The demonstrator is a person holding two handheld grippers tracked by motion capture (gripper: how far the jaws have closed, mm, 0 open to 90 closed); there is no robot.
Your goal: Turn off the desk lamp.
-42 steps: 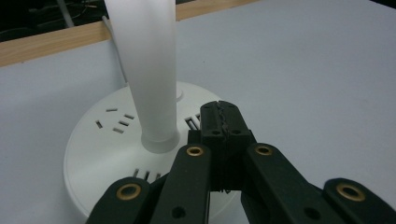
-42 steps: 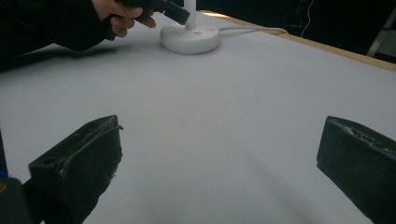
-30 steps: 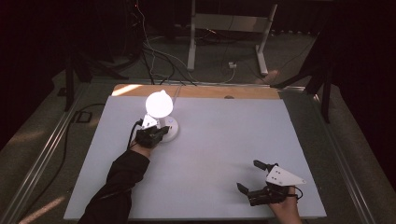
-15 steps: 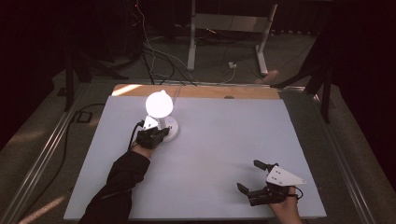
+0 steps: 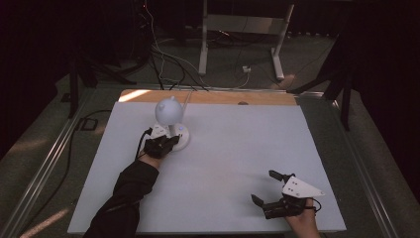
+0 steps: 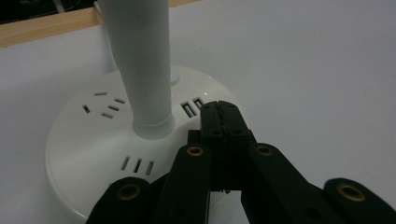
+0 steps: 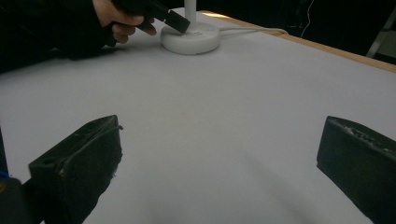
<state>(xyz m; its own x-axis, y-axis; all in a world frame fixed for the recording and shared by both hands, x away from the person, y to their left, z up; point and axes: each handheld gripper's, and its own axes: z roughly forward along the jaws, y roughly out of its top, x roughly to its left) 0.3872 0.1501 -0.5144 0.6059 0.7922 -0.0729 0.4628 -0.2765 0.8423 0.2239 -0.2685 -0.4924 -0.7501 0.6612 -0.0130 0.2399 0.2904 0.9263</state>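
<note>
A white desk lamp [image 5: 171,119] stands upright on the white table [image 5: 233,148], toward its far left part, near the wooden strip [image 5: 208,97] along the far edge. Its round flat base [image 6: 93,140] carries socket slots, two USB ports and a small lit blue dot. A plain white stem [image 6: 140,60] rises from the base's middle to a rounded head [image 5: 168,109]. A white cord [image 7: 252,31] runs from the base toward the wooden strip.

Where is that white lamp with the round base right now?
In the high view the white lamp with the round base stands on the far left part of the white table, with the left gripper shut at its base.
</note>
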